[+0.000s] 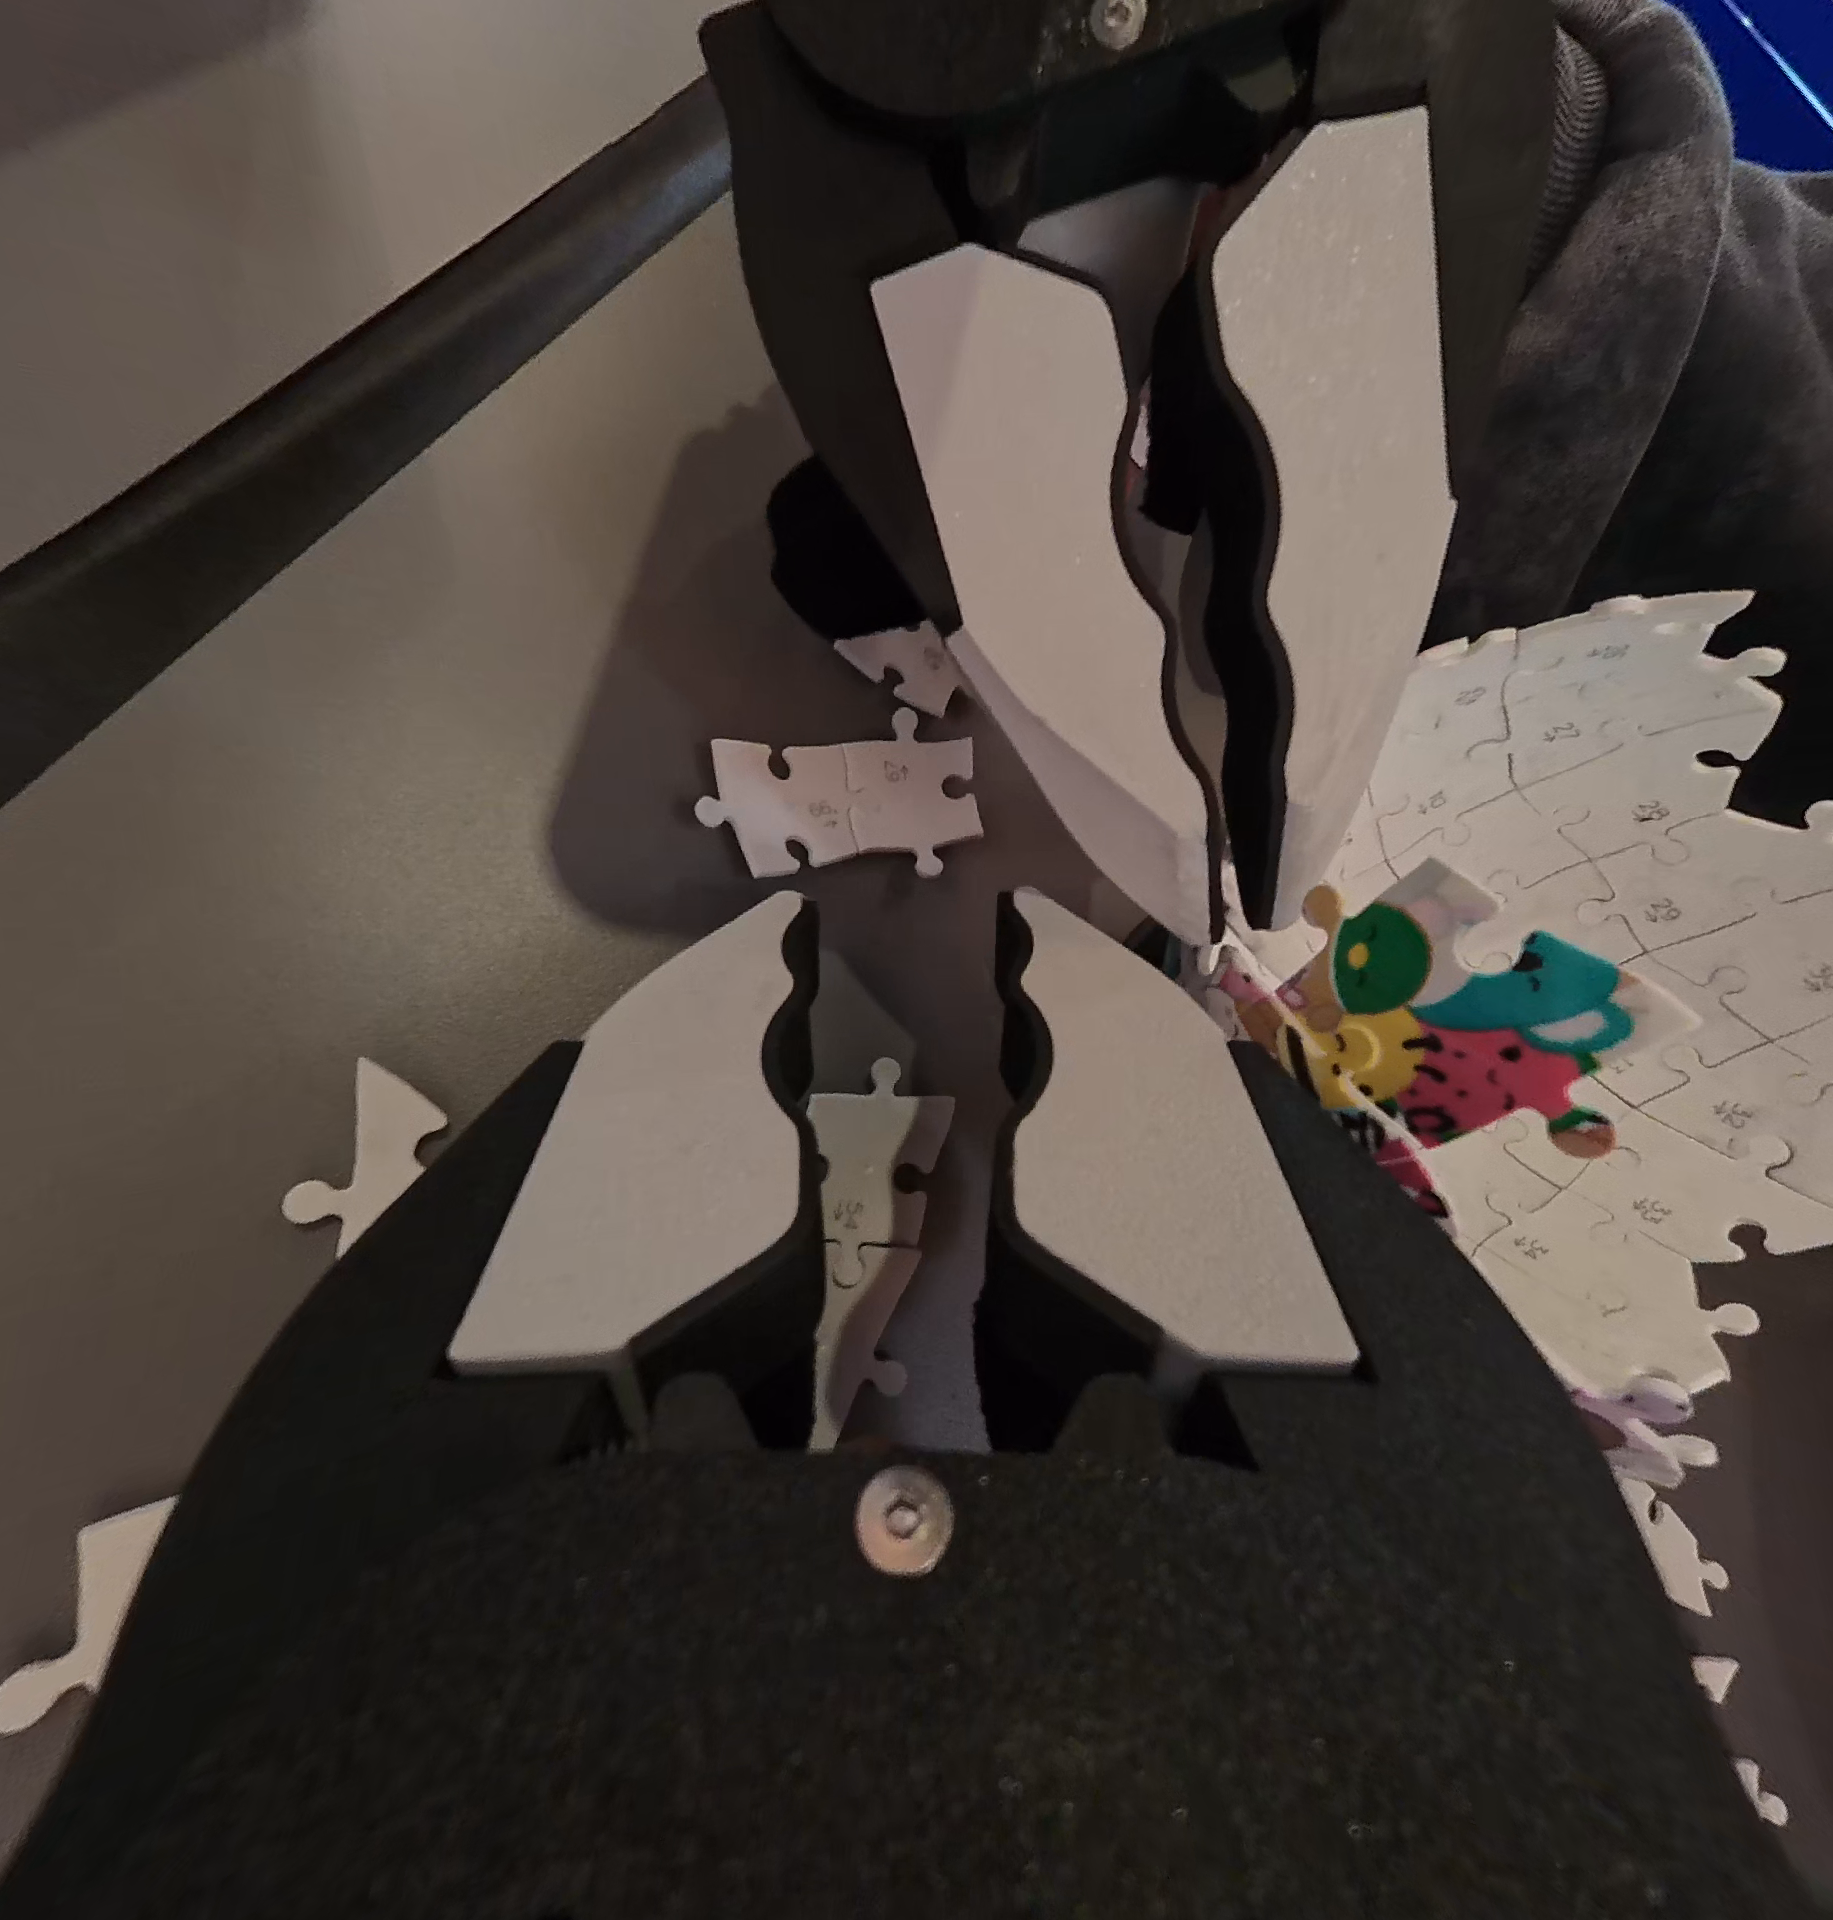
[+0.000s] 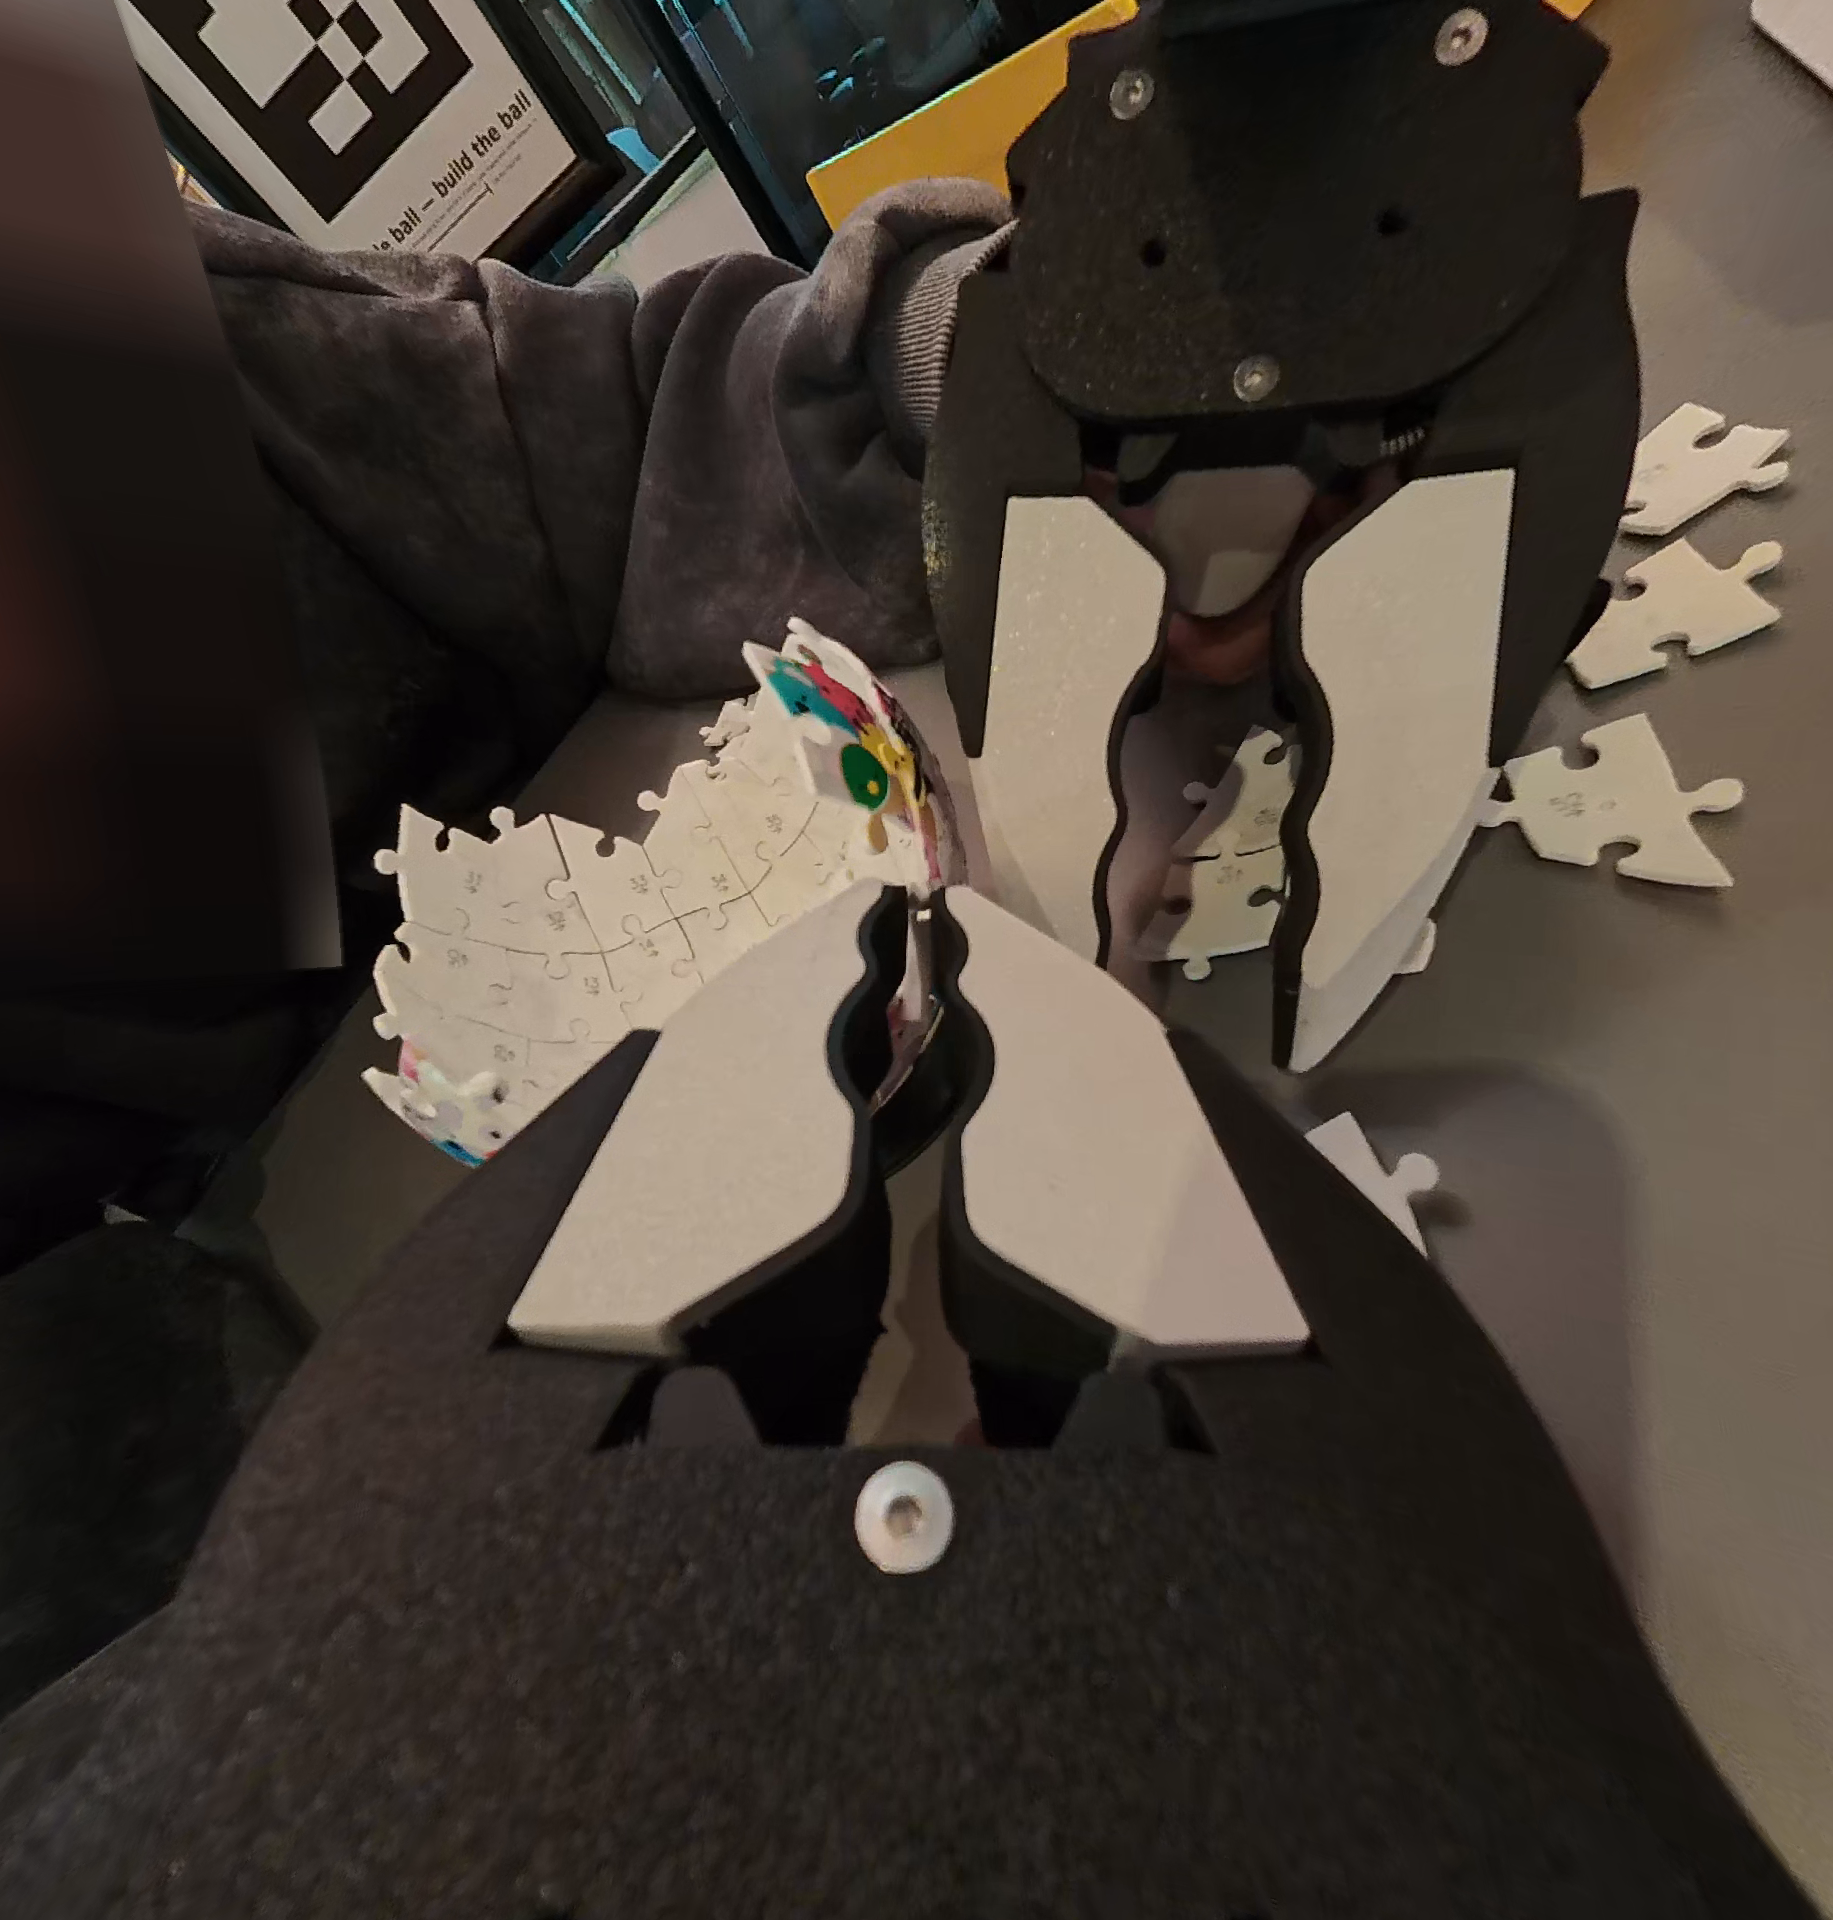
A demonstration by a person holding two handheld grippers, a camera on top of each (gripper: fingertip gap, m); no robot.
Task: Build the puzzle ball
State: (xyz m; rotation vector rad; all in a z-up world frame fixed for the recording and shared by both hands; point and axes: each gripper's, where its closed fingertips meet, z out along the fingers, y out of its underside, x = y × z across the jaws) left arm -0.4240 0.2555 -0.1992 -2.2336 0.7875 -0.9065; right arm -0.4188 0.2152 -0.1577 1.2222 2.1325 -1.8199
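A demo or lab space: a framed marker poster point(image 2: 372, 114) and yellow board point(image 2: 953, 125) behind a grey desk point(image 2: 1618, 1039).

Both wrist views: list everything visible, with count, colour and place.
puzzle ball shell: one, white inside and colourful outside, part-built, on the table's near side by the sleeve
loose puzzle pieces: several, white, scattered on the table, some joined
table: one, grey, under everything
framed sign: one, black and white, background
yellow box: one, behind the table
sleeve: grey, a person's arm behind the shell
left gripper: black with white fingers, open above loose pieces
right gripper: same colours, shut on the shell's rim
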